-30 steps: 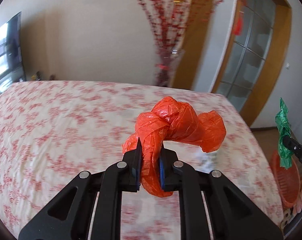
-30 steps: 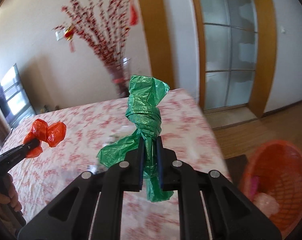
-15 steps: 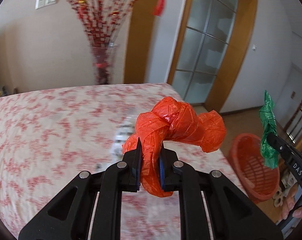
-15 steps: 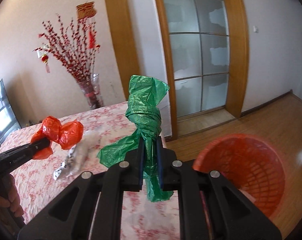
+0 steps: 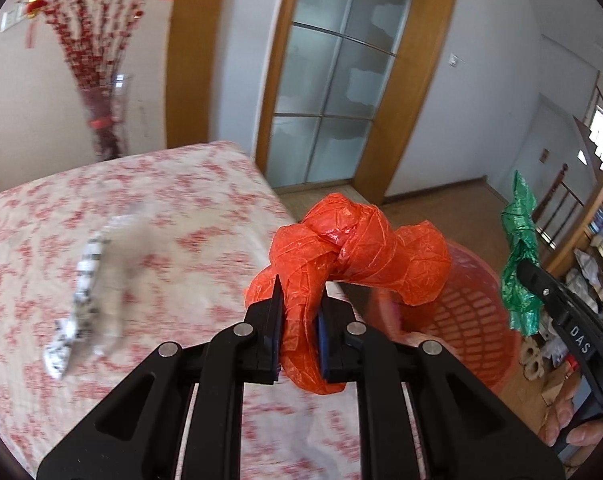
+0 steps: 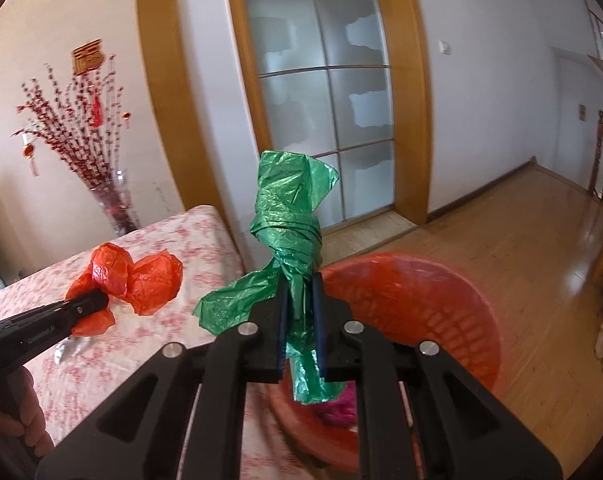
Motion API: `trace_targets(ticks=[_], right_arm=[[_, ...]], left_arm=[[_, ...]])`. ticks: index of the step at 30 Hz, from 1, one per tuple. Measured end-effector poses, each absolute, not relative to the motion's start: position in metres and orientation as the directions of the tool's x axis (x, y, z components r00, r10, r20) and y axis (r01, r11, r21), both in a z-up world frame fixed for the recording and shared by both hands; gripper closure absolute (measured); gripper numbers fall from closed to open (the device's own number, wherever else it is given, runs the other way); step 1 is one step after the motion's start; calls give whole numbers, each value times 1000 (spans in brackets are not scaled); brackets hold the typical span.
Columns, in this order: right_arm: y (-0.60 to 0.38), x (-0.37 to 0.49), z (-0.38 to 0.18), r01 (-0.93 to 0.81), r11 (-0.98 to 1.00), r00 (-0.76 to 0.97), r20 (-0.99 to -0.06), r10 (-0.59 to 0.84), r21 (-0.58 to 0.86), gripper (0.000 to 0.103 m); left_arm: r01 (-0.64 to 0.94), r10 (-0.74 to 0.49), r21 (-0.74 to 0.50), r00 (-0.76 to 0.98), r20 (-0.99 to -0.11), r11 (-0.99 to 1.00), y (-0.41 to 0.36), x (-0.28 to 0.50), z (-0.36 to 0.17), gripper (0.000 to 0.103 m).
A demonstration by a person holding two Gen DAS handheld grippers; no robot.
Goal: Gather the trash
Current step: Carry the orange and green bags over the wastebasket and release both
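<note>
Left claw [image 5: 299,330] clamped on knotted orange plastic bag [image 5: 353,248], above floral-clothed worktop [image 5: 161,216] edge. Right claw [image 6: 300,322] clamped on twisted green plastic bag [image 6: 289,216], above round orange plastic basket [image 6: 441,300] on floor.

The basket [image 6: 441,312] is smeared by blur, and its near rim is behind the right gripper [image 6: 299,320] and the green bag [image 6: 289,224]. Something pink [image 6: 341,404] sits inside, can't tell what. The wrapper [image 5: 85,300] on the bed [image 5: 181,208] is a blurry streak, print unreadable. The person's fingers [image 5: 573,432] get cut off at the edge.
</note>
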State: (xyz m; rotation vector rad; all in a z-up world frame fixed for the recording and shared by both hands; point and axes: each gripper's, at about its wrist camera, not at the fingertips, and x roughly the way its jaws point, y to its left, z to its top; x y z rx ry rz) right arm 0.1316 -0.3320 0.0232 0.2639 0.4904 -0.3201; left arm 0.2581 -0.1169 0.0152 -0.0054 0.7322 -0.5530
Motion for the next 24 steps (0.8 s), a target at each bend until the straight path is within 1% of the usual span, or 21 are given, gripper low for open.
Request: trace_targets(ticks=[11,24], right_arm=[[-388,110,-1,459,868,790,-534,-301,189,91],[-421,108,-20,504,833,772,-551,-318,226,91]], left_arm=[[566,-551,-226,508,-662,793,-196,243,-2,90],[617,-561,-225,427,-710,754,-254,234,-26,90]])
